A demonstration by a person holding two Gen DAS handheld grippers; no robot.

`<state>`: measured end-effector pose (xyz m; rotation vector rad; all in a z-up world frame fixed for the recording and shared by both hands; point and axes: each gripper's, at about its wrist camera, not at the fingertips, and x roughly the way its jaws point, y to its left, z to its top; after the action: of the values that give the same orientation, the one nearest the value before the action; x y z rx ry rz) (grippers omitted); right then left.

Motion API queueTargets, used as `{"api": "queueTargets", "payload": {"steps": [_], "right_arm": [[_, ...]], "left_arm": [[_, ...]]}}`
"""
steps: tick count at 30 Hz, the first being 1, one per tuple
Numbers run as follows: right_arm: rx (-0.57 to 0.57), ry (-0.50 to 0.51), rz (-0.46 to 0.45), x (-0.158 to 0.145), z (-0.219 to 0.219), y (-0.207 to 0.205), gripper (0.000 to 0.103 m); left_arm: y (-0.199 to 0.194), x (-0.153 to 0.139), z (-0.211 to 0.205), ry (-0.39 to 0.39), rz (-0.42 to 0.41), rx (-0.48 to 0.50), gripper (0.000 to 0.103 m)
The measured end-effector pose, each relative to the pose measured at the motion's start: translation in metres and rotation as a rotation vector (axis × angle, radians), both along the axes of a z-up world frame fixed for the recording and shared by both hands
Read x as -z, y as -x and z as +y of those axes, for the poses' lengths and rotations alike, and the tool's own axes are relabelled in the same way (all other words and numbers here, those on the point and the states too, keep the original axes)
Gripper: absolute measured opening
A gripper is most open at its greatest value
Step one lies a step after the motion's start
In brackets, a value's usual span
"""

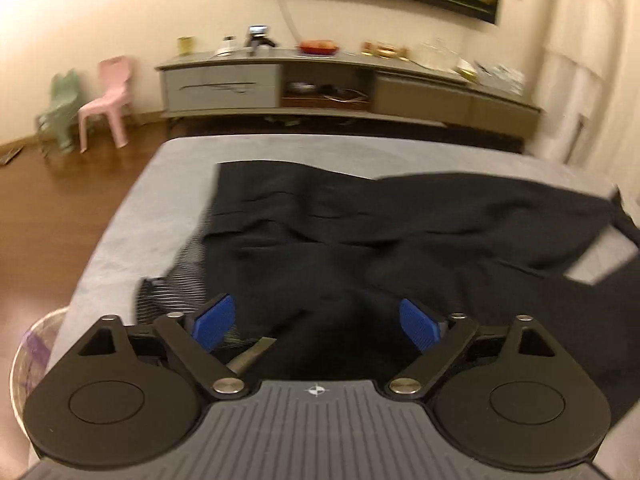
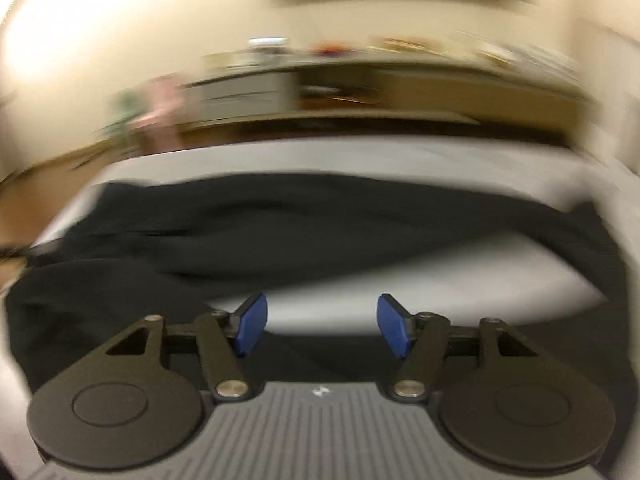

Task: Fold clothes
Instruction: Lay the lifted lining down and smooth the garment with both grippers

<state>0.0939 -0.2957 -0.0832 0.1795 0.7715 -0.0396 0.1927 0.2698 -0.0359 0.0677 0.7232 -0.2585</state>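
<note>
**Spotter:** Start with the left wrist view. What have you got?

**Me:** My left hand-held gripper has its blue pads well apart with nothing pinched between them. It hangs just above the near part of the black garment, probably trousers, though I can't be sure. The garment lies rumpled across the grey bed, one flap turned over the other. A striped lining peeks out at its left edge. Behind the bed I see a long TV cabinet and a pink child's chair.

**Spotter:** And the right wrist view?

**Me:** It is badly smeared, so details are thin. My right hand-held gripper also has its pads apart and bare, narrower than the left. The black garment runs in a wide band across the bed, and a patch of bare sheet shows just ahead of the fingers. More dark cloth lies under the tool.

**Spotter:** So what's the step?

**Me:** I judge we're between grasps: both tools free and the cloth not yet flat. I'd flatten it first. Each tool should take a clear outer edge or corner, not a bunched ridge, and pinch one layer only. Then I'd draw the two away from each other until the wrinkles go, before making any fold.

**Spotter:** Risks?

**Me:** Black on black hides the layers. I could easily catch two at once, or that lining.
</note>
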Motion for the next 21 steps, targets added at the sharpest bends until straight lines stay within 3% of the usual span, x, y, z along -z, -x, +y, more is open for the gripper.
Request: {"api": "queueTargets", "payload": {"steps": [4,6,8,12,14,16,18,21], "right_arm": [[0.286,-0.026,0.053,0.021,-0.103,0.061,0.067],[0.349,-0.071,0.058,0.029,-0.124,0.078,0.070],[0.387,-0.113,0.049,0.037,-0.133,0.086,0.079],[0.358,-0.145,0.067,0.059,-0.136,0.088,0.083],[0.292,-0.115,0.075,0.066,-0.129,0.075,0.068],[0.250,-0.073,0.072,0.065,-0.123,0.061,0.003],[0.243,-0.016,0.054,0.055,-0.116,0.044,0.002],[0.246,0.225,-0.122,0.013,-0.083,0.038,0.002]], "left_arm": [[0.001,0.012,-0.024,-0.092,0.019,-0.008,0.089],[-0.001,0.022,-0.029,-0.139,0.035,-0.024,0.070],[-0.001,0.025,-0.028,-0.158,0.051,-0.067,0.021],[0.004,0.009,-0.007,-0.075,0.013,-0.183,0.006],[0.007,-0.002,0.008,-0.009,-0.020,-0.247,0.003],[0.008,-0.010,0.015,0.033,-0.036,-0.284,0.003],[0.008,-0.013,0.014,0.043,-0.032,-0.294,0.003],[0.004,-0.010,0.012,0.020,-0.013,-0.297,0.003]]}}
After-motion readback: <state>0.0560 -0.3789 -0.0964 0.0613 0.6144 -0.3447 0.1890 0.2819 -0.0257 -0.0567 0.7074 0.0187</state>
